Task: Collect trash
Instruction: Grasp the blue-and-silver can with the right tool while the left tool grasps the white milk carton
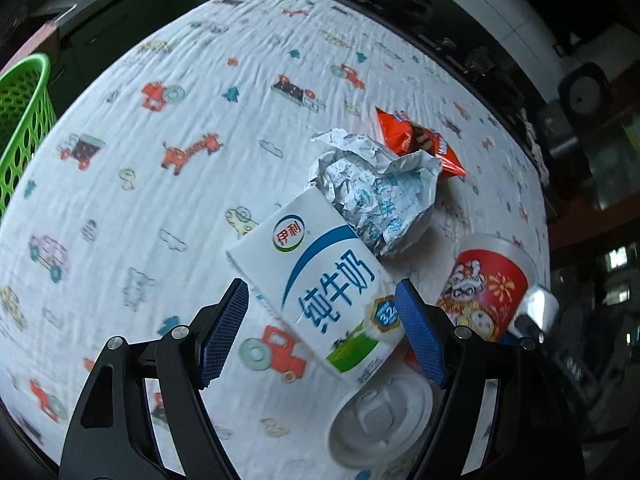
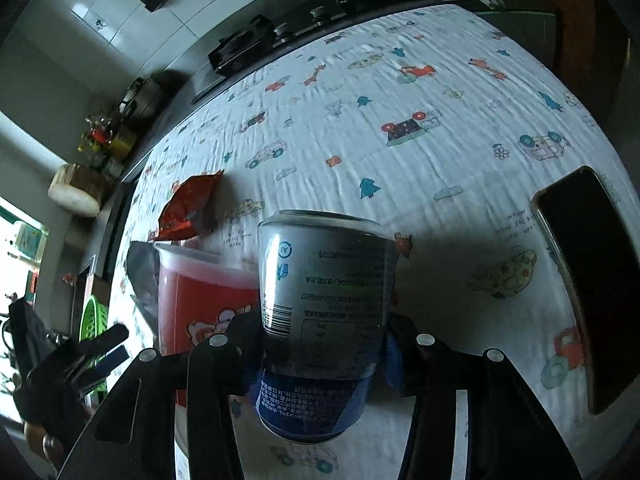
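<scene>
The right claw (image 2: 320, 344) is clenched on a silver-and-blue drink can (image 2: 324, 300) on the cartoon-print tabletop (image 2: 400, 160), beside a red paper cup (image 2: 196, 296). The left claw (image 1: 320, 328) is released, its fingers straddling a white milk carton (image 1: 320, 280) without touching, near crumpled foil (image 1: 372, 196).

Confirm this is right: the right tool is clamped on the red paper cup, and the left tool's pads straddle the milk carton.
One thing is wrong: the right tool is clamped on the silver can, not the red paper cup beside it, as the right wrist view shows. The left tool does straddle the milk carton.
</scene>
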A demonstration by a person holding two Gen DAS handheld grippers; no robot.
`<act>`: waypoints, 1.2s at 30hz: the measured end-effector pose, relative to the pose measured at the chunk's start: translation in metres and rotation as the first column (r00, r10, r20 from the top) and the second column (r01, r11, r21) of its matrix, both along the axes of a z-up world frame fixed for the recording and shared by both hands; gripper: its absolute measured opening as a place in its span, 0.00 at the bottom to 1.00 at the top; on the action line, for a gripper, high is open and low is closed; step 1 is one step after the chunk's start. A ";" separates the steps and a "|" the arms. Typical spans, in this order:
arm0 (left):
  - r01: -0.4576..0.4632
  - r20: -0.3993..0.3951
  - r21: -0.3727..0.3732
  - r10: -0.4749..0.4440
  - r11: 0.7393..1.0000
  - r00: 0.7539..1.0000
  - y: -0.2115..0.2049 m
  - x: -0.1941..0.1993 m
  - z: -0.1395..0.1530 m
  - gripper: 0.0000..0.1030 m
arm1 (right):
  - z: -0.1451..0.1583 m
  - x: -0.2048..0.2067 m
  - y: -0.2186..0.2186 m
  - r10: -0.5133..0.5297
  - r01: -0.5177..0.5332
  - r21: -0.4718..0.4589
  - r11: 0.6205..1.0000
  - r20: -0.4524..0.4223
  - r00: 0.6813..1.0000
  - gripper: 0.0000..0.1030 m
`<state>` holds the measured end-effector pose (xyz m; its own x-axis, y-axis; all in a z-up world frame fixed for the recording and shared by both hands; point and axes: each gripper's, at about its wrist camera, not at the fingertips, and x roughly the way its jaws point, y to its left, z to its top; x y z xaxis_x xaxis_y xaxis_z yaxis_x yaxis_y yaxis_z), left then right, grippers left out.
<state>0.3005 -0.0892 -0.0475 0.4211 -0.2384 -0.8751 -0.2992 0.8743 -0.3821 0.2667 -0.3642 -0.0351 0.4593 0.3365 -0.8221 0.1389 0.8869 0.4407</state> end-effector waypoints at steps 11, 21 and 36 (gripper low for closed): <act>-0.082 -0.046 0.024 0.083 0.996 0.995 -0.008 0.012 -0.011 0.73 | 0.003 -0.011 0.004 0.078 -0.077 -0.026 0.997 0.023 0.997 0.45; -0.067 -0.026 0.044 0.068 0.997 0.997 -0.009 0.011 -0.009 0.63 | 0.006 -0.029 0.010 0.124 -0.122 -0.047 0.991 0.037 0.992 0.45; -0.092 -0.041 0.000 0.092 0.996 0.995 0.009 0.005 -0.003 0.67 | 0.022 -0.051 0.017 0.148 -0.142 -0.079 0.987 0.069 0.987 0.45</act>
<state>0.3054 -0.0799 -0.0507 0.4054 -0.2021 -0.8915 -0.3933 0.8418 -0.3697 0.2158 -0.3472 -0.0134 0.4712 0.3442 -0.8121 -0.0242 0.9254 0.3782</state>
